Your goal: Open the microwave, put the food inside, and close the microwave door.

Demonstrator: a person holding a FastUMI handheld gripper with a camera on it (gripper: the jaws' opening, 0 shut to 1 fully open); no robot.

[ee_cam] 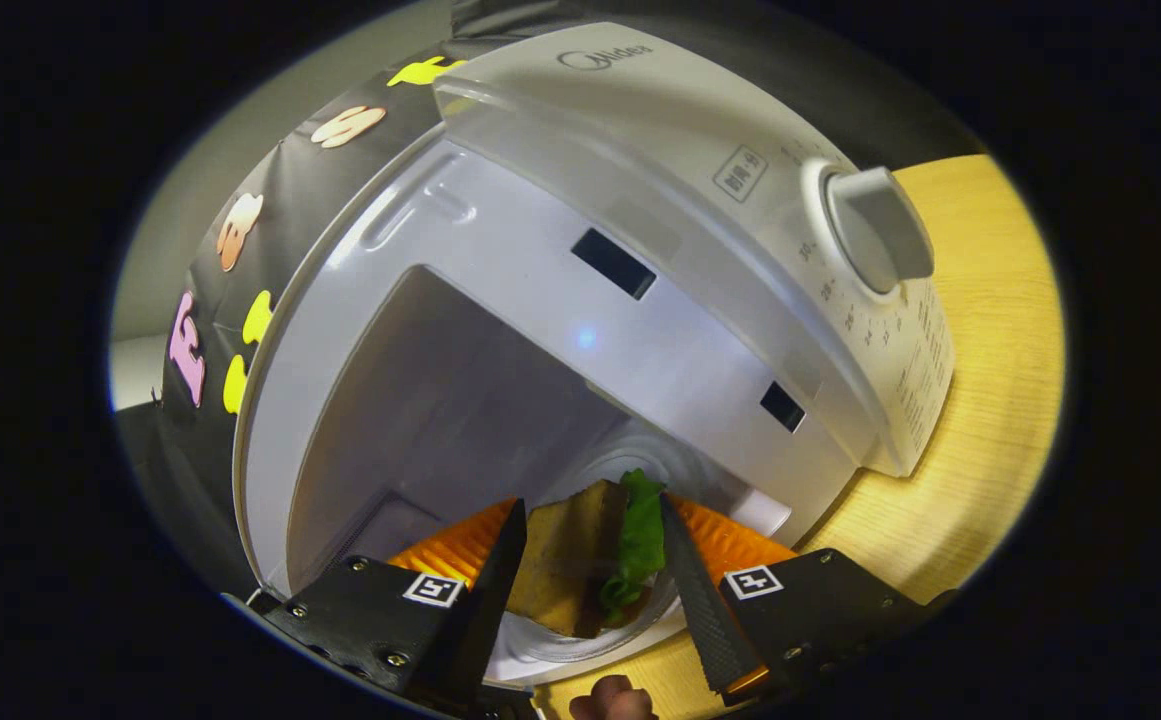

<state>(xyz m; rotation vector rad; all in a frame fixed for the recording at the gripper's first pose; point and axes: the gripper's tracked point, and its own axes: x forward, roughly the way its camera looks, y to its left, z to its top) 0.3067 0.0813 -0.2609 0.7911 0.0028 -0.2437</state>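
Note:
The white microwave [700, 200] stands on a wooden table with its door swung out of sight and its cavity [440, 400] open. My gripper [590, 505] is shut on a sandwich [570, 570] of toasted bread with a green lettuce leaf [640, 540], one finger against each side. The sandwich sits at the mouth of the cavity, over the round turntable [630, 455] on the cavity floor. A pale round rim [540, 650] shows just under the sandwich; I cannot tell whether the food rests on it or hangs above it.
The control panel with a large round knob [875, 230] lies beside the cavity. The light wooden tabletop [990, 400] runs past the microwave on the knob side. A person's fingertip [612, 698] shows behind the fingers.

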